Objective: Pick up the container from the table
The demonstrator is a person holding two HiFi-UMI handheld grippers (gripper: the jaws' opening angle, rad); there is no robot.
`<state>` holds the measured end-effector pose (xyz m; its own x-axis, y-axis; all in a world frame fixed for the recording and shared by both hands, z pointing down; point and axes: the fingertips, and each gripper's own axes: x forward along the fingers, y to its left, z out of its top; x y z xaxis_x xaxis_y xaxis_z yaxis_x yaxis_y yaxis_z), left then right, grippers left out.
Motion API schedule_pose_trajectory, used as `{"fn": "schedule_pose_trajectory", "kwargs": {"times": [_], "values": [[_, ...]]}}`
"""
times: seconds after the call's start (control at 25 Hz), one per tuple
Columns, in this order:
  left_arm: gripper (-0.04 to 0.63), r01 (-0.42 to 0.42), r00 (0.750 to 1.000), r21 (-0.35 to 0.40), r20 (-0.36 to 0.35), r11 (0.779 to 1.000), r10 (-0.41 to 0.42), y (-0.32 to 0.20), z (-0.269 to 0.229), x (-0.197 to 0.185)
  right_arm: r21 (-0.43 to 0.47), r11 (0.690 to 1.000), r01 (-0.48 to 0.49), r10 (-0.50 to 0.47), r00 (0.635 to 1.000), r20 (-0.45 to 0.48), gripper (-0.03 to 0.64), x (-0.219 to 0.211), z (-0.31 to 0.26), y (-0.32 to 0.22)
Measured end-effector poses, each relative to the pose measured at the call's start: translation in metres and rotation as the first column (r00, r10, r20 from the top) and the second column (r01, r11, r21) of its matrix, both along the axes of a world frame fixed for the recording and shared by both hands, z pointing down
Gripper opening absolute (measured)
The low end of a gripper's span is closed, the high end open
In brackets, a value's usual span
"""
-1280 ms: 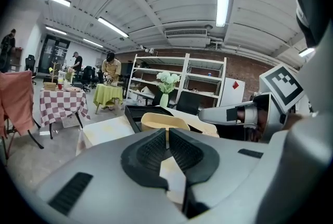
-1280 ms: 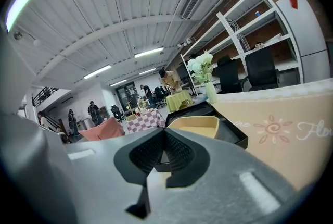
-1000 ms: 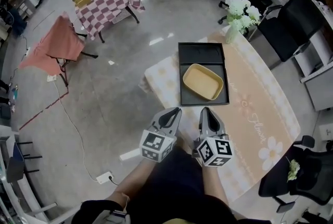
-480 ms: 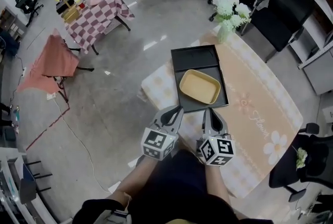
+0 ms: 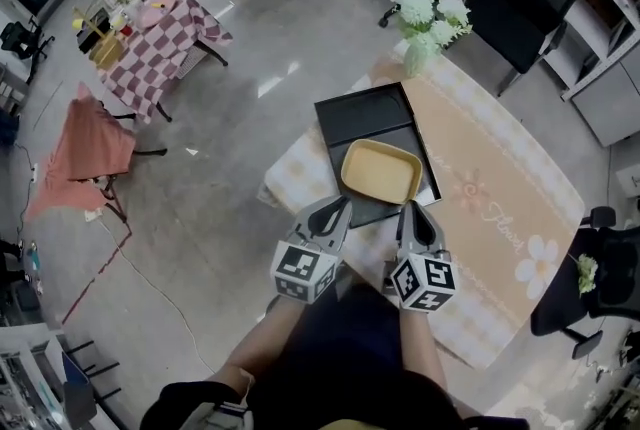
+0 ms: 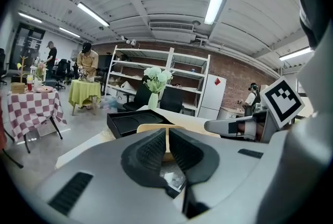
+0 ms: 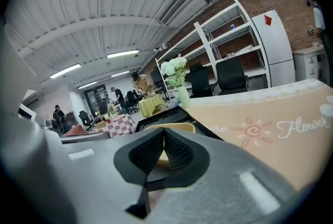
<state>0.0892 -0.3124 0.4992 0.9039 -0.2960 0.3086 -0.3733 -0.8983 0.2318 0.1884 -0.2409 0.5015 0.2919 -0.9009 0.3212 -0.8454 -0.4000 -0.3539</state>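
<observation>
A shallow yellow container (image 5: 380, 171) rests on a black tray (image 5: 358, 118) on the table's near-left part. In the left gripper view the container (image 6: 151, 127) shows just beyond the jaws, and in the right gripper view the same container (image 7: 176, 126) peeks over the jaws. My left gripper (image 5: 338, 209) is shut and empty, its tips at the tray's near left edge. My right gripper (image 5: 412, 212) is also shut and empty, at the container's near right side. Neither touches the container.
The table (image 5: 500, 188) has a peach cloth with flower print. A vase of white flowers (image 5: 425, 13) stands at its far end. Black office chairs (image 5: 520, 3) stand behind, a checkered table (image 5: 160, 43) and a red-draped chair (image 5: 85, 153) are left on the floor.
Both grippers have advanced toward the tray and container, and the view has shifted so the table sits closer beneath me. Jaws stay shut.
</observation>
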Motion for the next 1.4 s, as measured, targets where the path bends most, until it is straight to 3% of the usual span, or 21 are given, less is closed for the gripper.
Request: {"fn": "schedule_pose_trajectory", "kwargs": {"times": [0.28,0.8,1.12,1.4], "values": [[0.026,-0.06,0.998,-0.019,0.009,0.998,0.06,-0.014,0.006,0.015,-0.035,0.996,-0.076,0.076,0.997,-0.007,0.006,0.018,0.007,-0.006],[0.026,-0.095,0.995,-0.05,0.018,0.994,0.096,-0.043,0.017,0.032,-0.099,0.977,-0.189,0.188,0.982,-0.016,0.01,0.045,0.022,-0.015],[0.026,-0.08,0.995,-0.066,0.048,0.995,0.083,-0.061,0.03,0.032,-0.179,0.963,-0.203,0.209,0.978,0.016,0.125,0.051,0.041,-0.017],[0.026,-0.066,0.996,-0.082,0.061,0.994,0.072,-0.073,0.038,0.031,-0.244,0.951,-0.191,0.206,0.978,0.039,0.133,0.053,0.056,-0.023]]}}
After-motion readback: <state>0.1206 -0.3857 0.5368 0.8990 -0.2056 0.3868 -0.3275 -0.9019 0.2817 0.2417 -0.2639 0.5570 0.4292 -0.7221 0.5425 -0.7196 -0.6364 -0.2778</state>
